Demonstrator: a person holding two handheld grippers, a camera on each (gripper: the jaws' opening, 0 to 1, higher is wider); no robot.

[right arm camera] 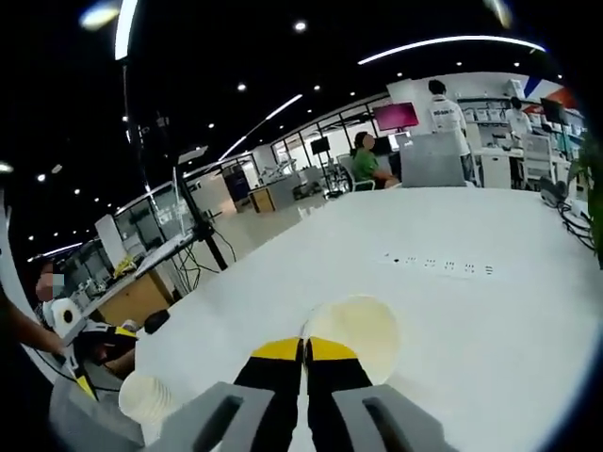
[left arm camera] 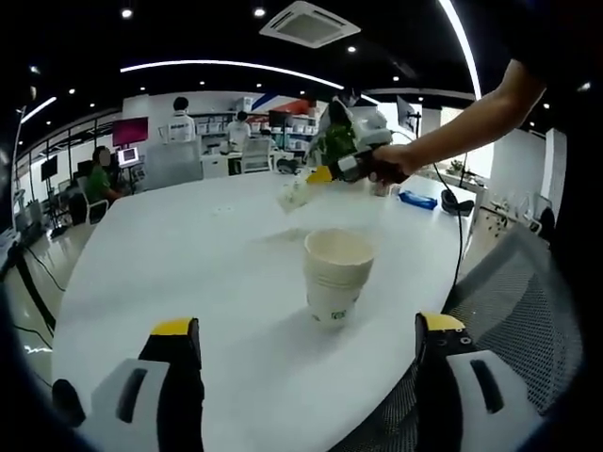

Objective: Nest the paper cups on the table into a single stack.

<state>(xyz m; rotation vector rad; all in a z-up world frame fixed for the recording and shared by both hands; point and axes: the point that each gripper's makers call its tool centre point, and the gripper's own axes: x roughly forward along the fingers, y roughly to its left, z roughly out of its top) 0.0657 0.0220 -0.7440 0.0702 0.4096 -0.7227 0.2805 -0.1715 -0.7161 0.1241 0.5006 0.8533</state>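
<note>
A stack of nested cream paper cups point(left arm camera: 337, 275) stands upright on the white table point(left arm camera: 188, 254), just ahead of my left gripper point(left arm camera: 308, 326) and between its wide-open, empty jaws. Further back, a person's arm holds my right gripper point(left arm camera: 322, 173) above the table with a single paper cup point(left arm camera: 294, 193) hanging tilted from its tip. In the right gripper view the right gripper point(right arm camera: 303, 350) is shut on the rim of that cup point(right arm camera: 363, 328), whose mouth faces the camera. The stack point(right arm camera: 146, 397) sits low at the left there, beside the left gripper point(right arm camera: 102, 358).
A mesh chair back point(left arm camera: 528, 311) stands at the table's near right edge. A blue object point(left arm camera: 417, 200) and a black device with a cable point(left arm camera: 459, 203) lie at the far right of the table. A grey screen point(right arm camera: 433, 158) and several people are behind the far end.
</note>
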